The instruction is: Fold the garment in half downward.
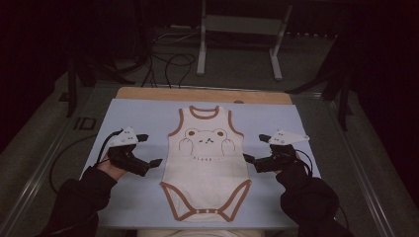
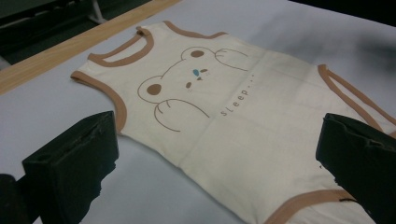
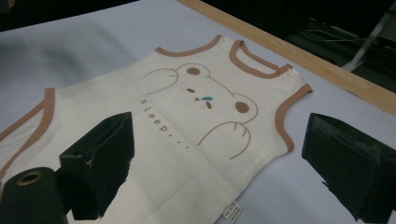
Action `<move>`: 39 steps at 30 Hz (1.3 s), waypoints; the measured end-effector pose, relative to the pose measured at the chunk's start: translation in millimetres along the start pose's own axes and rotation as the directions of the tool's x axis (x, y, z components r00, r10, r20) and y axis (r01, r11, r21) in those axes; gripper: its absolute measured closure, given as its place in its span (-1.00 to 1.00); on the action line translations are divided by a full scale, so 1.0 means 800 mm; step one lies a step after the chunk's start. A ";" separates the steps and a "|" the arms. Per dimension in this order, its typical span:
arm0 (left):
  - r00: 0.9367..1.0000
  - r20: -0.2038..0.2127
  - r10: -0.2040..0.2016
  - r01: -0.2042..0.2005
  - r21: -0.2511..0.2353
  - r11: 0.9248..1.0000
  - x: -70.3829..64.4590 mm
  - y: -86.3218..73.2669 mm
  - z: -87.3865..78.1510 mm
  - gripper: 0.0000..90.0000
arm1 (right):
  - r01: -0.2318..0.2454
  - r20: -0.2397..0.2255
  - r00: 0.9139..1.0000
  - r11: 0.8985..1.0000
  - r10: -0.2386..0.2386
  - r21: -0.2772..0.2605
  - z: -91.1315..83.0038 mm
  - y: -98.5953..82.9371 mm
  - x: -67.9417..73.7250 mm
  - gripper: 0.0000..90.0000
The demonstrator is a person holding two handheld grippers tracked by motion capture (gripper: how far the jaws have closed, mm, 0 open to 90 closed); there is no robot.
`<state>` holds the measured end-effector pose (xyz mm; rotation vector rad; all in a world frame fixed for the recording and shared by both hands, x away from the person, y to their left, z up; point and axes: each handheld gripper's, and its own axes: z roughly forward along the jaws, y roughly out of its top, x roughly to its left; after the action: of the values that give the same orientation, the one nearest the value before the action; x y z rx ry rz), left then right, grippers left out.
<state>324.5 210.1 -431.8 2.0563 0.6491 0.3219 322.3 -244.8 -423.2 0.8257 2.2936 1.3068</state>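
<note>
The romper (image 1: 206,163) lies flat in the middle of the mat (image 1: 133,118), with the left gripper (image 1: 148,150) and right gripper (image 1: 253,148) beside it, both wide open and holding nothing, so a grab could pinch only the top layer and bunch it up.

Both grippers are chunky black things, each with a grey three-cornered plate on top and a black cable trailing off. Person's wearing dark long sleeves (image 1: 79,197).
</note>
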 end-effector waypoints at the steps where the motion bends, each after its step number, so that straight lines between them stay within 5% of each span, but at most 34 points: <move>1: 1.000 -0.001 0.002 -0.002 0.000 1.000 0.001 0.001 0.002 -1.00 | -0.003 -0.001 1.000 1.000 0.003 -0.002 0.002 0.000 -0.002 -0.79; 28: 0.997 -0.020 -0.069 0.071 0.084 0.994 0.027 -0.008 0.064 -1.00 | -0.086 0.055 0.995 0.992 0.081 0.088 0.060 -0.023 -0.034 -0.79; 39: 0.993 -0.036 -0.111 0.116 0.165 0.980 0.030 -0.017 0.097 -1.00 | -0.135 0.055 0.990 0.982 0.129 0.133 0.080 -0.041 -0.037 -0.79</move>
<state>375.9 174.8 -485.7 2.1656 0.8309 0.2360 371.6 -235.5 -482.3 1.0586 2.3474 1.1811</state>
